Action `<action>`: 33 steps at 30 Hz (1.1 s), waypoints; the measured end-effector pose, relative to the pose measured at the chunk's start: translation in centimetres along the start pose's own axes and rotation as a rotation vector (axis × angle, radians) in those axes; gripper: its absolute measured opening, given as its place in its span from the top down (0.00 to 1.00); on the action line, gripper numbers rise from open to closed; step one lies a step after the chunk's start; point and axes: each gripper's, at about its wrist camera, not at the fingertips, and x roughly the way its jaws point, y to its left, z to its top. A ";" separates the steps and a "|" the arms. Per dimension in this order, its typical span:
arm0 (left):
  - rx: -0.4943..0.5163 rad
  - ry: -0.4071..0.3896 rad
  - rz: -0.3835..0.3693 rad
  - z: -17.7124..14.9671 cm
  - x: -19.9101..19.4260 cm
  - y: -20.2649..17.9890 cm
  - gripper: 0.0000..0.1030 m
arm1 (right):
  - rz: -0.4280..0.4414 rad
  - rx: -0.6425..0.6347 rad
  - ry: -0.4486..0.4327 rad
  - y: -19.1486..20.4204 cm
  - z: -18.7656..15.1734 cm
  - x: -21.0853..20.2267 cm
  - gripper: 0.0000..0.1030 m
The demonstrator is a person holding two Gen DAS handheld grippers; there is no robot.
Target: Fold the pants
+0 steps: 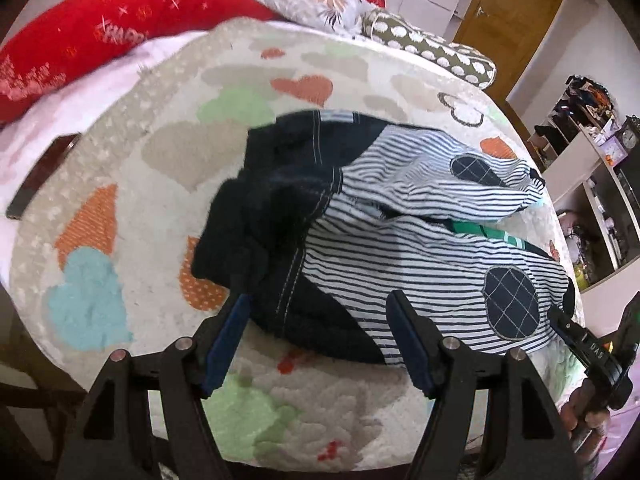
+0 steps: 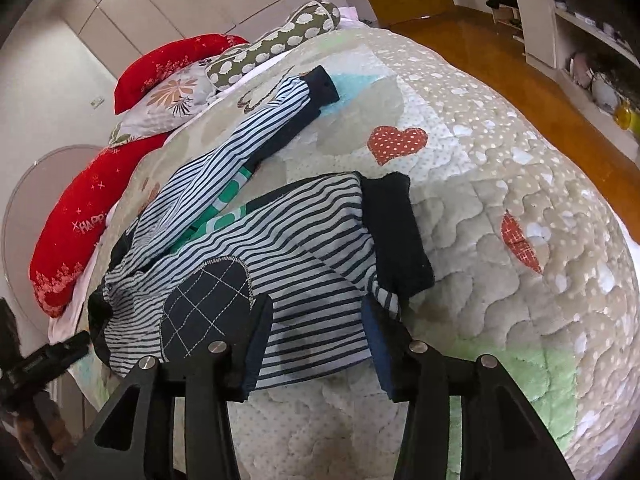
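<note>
Striped navy-and-white pants [image 1: 400, 248] [image 2: 280, 248] lie spread on the quilt, with a dark waist part [image 1: 280, 200], dark cuffs [image 2: 396, 232] and grid-stitched knee patches [image 1: 510, 304] [image 2: 204, 300]. A green garment [image 1: 476, 232] [image 2: 228, 200] peeks out between the legs. My left gripper [image 1: 318, 320] stands open over the near edge of the dark waist part. My right gripper [image 2: 318, 328] is open around the near leg just before its cuff, and striped cloth lies between the fingers. Each gripper shows at the edge of the other's view: the right one [image 1: 580, 344], the left one [image 2: 52, 352].
The heart-patterned quilt [image 1: 160, 140] [image 2: 500, 200] covers the bed. Red pillows [image 1: 100, 40] [image 2: 68, 232], a floral pillow [image 2: 172, 96] and a dotted bolster [image 2: 280, 40] lie at the head. A dark flat object [image 1: 44, 176] rests at the left. Shelves [image 1: 592, 168] and wooden floor [image 2: 480, 40] flank the bed.
</note>
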 end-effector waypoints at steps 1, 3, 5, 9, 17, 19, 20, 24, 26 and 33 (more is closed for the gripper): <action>0.001 -0.009 0.002 0.0 -0.3 -0.1 0.32 | -0.002 -0.010 -0.003 0.1 -0.1 0.0 0.50; 0.004 -0.020 0.008 0.0 -0.7 -0.3 0.32 | -0.001 -0.024 -0.012 0.3 -0.2 0.0 0.46; 0.012 -0.026 0.013 0.1 -0.8 -0.5 0.32 | 0.003 -0.029 -0.023 0.4 -0.4 0.0 0.43; 0.025 -0.031 0.022 0.1 -0.8 -0.8 0.32 | 0.030 -0.045 -0.045 0.7 -0.8 -0.1 0.28; 0.035 -0.017 0.009 0.4 -0.6 -0.6 0.32 | 0.044 -0.086 -0.039 1.7 -0.9 -0.3 0.16; 0.028 -0.009 -0.014 1.0 -0.5 -0.3 0.32 | 0.035 -0.103 -0.041 2.2 -0.5 -1.0 0.16; 0.026 -0.005 -0.034 1.6 -0.5 -0.1 0.32 | 0.046 -0.114 -0.050 2.5 -0.1 -1.7 0.16; 0.035 0.017 -0.076 4.5 0.4 -0.3 0.32 | 0.067 -0.223 -0.078 4.2 2.8 -3.6 0.16; 0.061 0.021 -0.085 6.6 1.0 -1.0 0.32 | 0.055 -0.282 -0.071 4.9 4.8 -3.7 0.16; 0.191 0.092 -0.118 14.4 7.0 -4.7 0.32 | -0.025 -0.493 -0.026 7.3 12.7 0.7 0.16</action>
